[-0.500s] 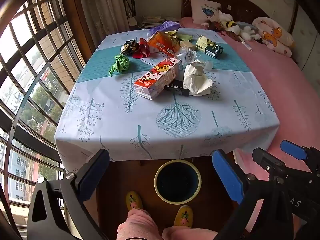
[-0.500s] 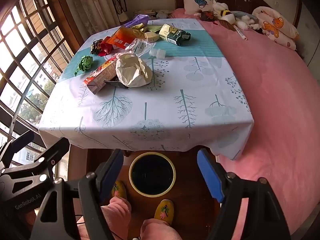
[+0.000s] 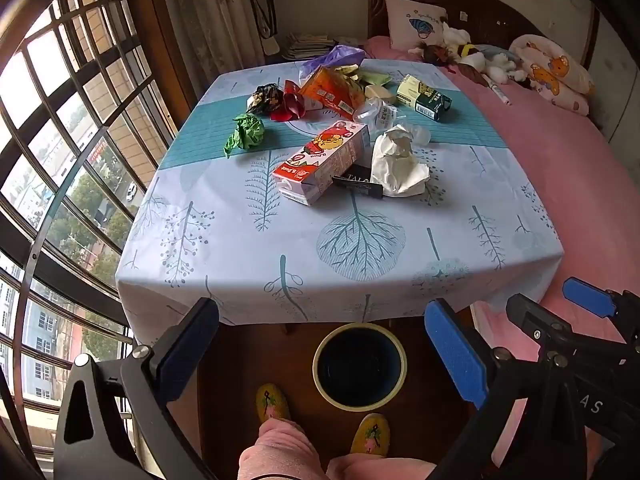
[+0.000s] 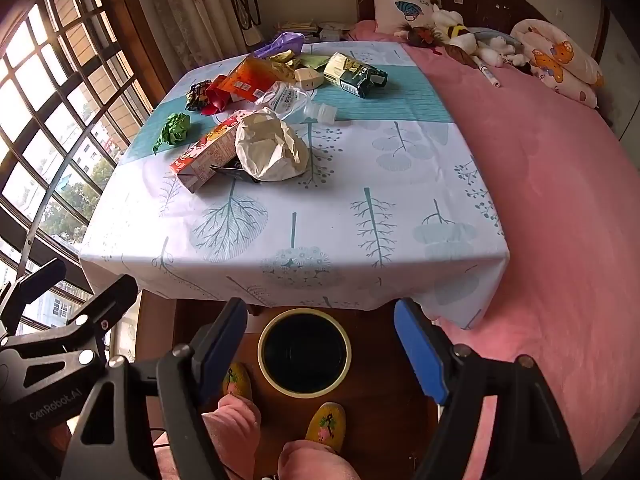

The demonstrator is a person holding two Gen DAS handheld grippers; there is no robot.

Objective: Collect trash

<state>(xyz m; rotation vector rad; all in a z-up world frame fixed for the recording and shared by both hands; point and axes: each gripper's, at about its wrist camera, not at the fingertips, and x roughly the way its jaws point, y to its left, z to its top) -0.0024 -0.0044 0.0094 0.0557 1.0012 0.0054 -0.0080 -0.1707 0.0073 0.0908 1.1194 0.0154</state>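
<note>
Trash lies on the far half of the table: a pink juice carton, a crumpled white paper bag, a black card, a green paper ball, an orange packet, a green-and-cream carton and a crushed clear bottle. A round bin with a cream rim stands on the floor below the table's near edge. My left gripper and my right gripper are both open and empty, held above the bin, short of the table.
A pink bed with pillows and soft toys runs along the right. A barred window is on the left. The person's legs and yellow slippers are beside the bin. The right gripper shows at the left view's right edge.
Both views have shifted only slightly; the grippers stay open and empty. Nothing on the table has moved.
</note>
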